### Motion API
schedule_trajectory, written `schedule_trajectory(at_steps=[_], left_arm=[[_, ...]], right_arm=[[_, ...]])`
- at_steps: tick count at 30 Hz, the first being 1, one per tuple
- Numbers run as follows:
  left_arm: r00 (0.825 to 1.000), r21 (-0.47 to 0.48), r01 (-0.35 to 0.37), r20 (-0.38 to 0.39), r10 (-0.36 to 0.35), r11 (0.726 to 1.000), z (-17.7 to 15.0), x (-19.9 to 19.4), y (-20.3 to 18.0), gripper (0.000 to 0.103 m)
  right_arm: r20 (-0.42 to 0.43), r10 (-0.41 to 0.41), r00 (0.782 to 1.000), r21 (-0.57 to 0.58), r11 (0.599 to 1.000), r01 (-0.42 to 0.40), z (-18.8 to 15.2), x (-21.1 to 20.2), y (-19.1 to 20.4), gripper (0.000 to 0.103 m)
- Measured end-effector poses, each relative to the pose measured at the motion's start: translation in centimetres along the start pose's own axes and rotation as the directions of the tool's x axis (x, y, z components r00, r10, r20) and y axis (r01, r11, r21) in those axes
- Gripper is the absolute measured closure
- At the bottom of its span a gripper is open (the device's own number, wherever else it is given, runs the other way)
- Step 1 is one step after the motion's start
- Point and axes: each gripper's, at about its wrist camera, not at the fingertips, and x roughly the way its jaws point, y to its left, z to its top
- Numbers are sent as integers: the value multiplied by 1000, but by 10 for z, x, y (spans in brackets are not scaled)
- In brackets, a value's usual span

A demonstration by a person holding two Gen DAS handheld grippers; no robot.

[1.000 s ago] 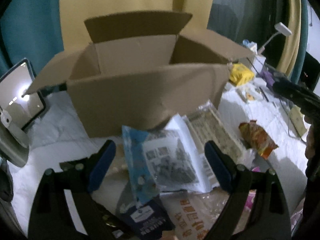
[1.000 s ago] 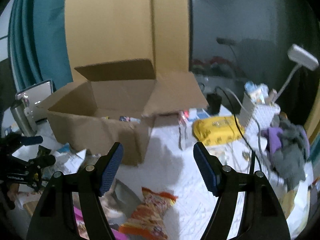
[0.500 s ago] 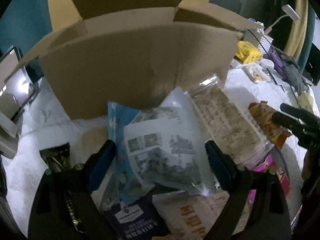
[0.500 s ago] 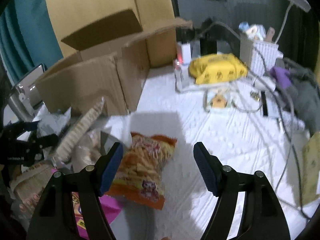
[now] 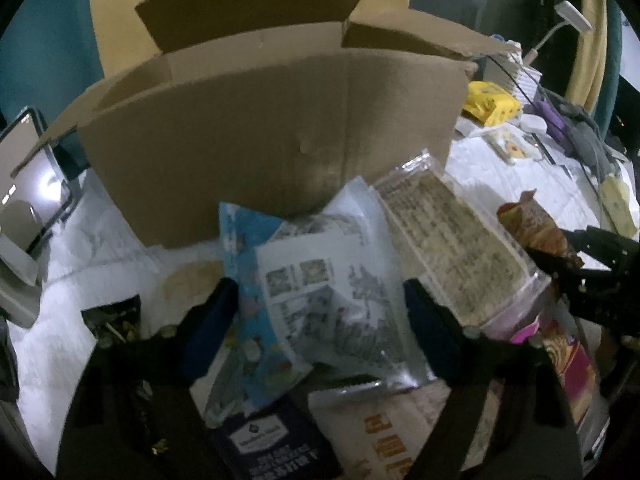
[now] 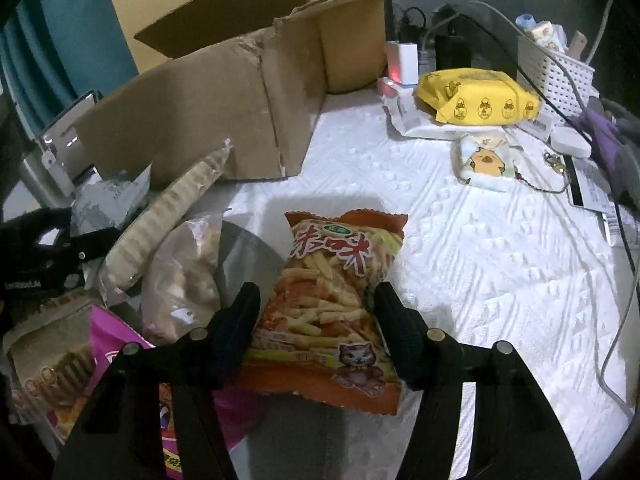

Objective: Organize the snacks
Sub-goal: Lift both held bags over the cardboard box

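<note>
An open cardboard box (image 5: 264, 136) stands on the white table, also in the right wrist view (image 6: 224, 92). My left gripper (image 5: 320, 308) is open, its fingers on either side of a blue-and-white snack bag (image 5: 320, 284) lying on a pile of snacks before the box. A clear pack of biscuits (image 5: 448, 232) leans beside it. My right gripper (image 6: 316, 316) is open, its fingers straddling an orange bag of fries snacks (image 6: 336, 300) lying flat. That orange bag (image 5: 532, 228) and the right gripper (image 5: 592, 264) show at the right of the left wrist view.
A yellow packet (image 6: 476, 96), a white basket (image 6: 556, 68), cables and small items lie at the back right. A pink packet (image 6: 120, 344), a clear bag (image 6: 184, 276) and a brown packet (image 6: 48, 352) crowd the left. A tablet (image 5: 28, 184) stands left of the box.
Both grippers have come lower and closer to the snacks. The right gripper's fingers now straddle the orange bag; the left's now flank the blue-and-white bag.
</note>
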Motion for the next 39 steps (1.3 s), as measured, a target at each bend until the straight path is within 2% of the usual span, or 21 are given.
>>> schedule_trajectory(at_steps=[2,6,18,23,27,39], left_arm=[[1000,11,-7,6,7,1000,0,-1,0,39],[999,1,19,28,-19,1000,-1,-5,2,43],[986,-22,2,167,2,1000,1,-50,17,44],[977,-39,-10,213,18,999,7,-71,27,44],[971,-80,9,239,10,997,13,-83,38,44],[947,-80,-23,317,47,997,37,-104,53,44]], right_arm=[[10,-16,1000,-6,1000,16,0,-2,2,49],[23,-33,999,-4,999,33,0,-5,3,51],[115,-77,990,-37,996,82,18,-37,21,53],[167,-72,983,-44,996,80,33,-53,31,53],[201,-58,978,-79,994,75,47,-61,43,53],[266,-22,964,-139,988,61,82,-69,66,53]])
